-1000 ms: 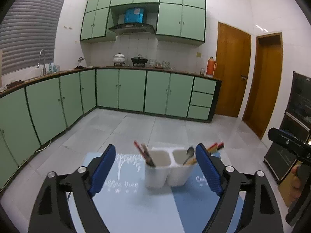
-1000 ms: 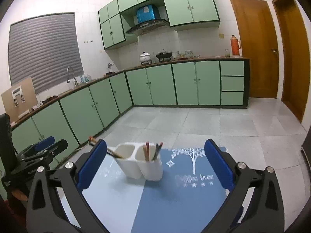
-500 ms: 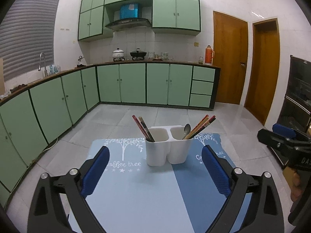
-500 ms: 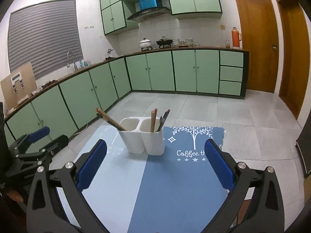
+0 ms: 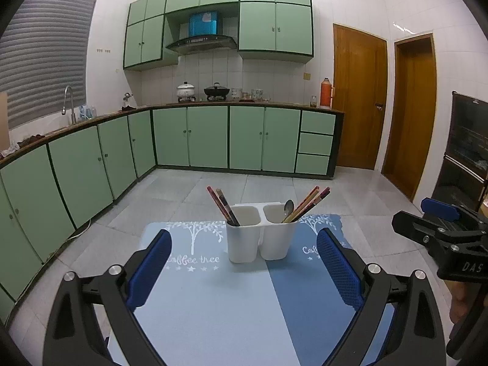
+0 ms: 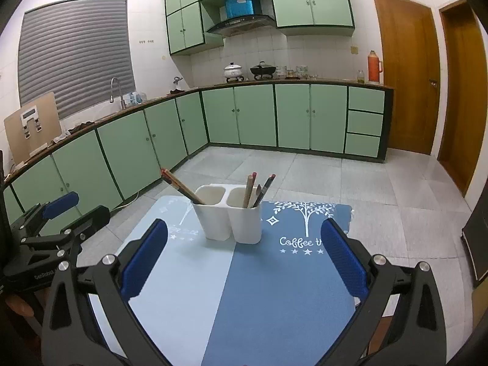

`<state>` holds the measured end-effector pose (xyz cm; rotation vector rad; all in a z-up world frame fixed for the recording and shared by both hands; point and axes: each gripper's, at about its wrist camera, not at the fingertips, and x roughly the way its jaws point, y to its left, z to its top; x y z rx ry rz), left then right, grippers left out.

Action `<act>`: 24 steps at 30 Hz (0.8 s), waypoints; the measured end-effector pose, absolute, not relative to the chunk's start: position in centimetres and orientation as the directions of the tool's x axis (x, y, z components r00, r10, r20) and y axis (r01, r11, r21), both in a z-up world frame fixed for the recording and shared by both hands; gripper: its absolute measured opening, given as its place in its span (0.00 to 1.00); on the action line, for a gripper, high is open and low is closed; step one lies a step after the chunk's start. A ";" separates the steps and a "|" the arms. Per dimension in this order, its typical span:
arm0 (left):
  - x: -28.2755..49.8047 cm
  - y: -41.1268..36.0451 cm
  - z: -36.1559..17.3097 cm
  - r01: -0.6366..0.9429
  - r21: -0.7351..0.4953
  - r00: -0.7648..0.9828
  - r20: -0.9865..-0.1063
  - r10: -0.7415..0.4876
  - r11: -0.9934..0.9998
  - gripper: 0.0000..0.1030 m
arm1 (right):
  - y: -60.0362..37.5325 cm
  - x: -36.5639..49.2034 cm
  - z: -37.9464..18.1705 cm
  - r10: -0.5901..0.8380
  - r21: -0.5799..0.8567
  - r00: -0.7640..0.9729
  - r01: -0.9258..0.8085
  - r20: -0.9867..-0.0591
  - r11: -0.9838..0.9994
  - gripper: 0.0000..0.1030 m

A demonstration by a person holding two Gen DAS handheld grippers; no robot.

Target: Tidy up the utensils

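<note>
Holding nothing, the left gripper [image 5: 244, 271] has its blue fingers [image 5: 149, 271] spread wide apart, and it has just been opening a bit more, with only bare mat between them. The right gripper [image 6: 244, 262] also has its fingers [image 6: 344, 259] wide open and empty. Both point forward and a little down at the white utensil holder [image 5: 261, 233], which stands upright near the far end of the blue mat [image 5: 213, 311] on the desk, ahead of both pairs of fingers and touching neither. The holder has two cups joined side by side. Seen from the left gripper, the left cup has dark chopsticks [image 5: 222, 205] leaning up and to the left. The right cup has a spoon [image 5: 288, 208] with its bowl end up, and more chopsticks [image 5: 309, 202] leaning up and to the right. All of these long things stand on end, with their tips down in the cups. I see no loose utensils on the mat, so the sorting looks almost done or all done, and the hands seem to be waiting back from the holder. If there is a next move, it may be to straighten the leaning sticks; that would need one gripper to go in and close gently on a thin stick near its top, without tipping the holder.
</note>
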<state>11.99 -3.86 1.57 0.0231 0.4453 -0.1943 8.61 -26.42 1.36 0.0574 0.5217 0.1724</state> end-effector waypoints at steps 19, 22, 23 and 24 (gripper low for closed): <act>11.2 -3.9 1.8 0.186 -0.021 0.891 -0.418 -0.178 0.982 0.91 | -25.8 8.2 1.7 0.186 0.090 0.854 -0.163 -0.486 0.983 0.95; 11.2 -4.0 1.9 0.183 -0.022 0.892 -0.417 -0.176 0.983 0.91 | -25.8 8.2 1.7 0.186 0.091 0.854 -0.162 -0.486 0.983 0.95; 11.2 -4.0 1.9 0.183 -0.022 0.892 -0.418 -0.175 0.983 0.91 | -25.8 8.2 1.7 0.185 0.091 0.854 -0.162 -0.487 0.983 0.95; 11.2 -4.0 1.9 0.182 -0.022 0.891 -0.418 -0.175 0.983 0.91 | -25.8 8.2 1.7 0.186 0.091 0.853 -0.163 -0.487 0.982 0.95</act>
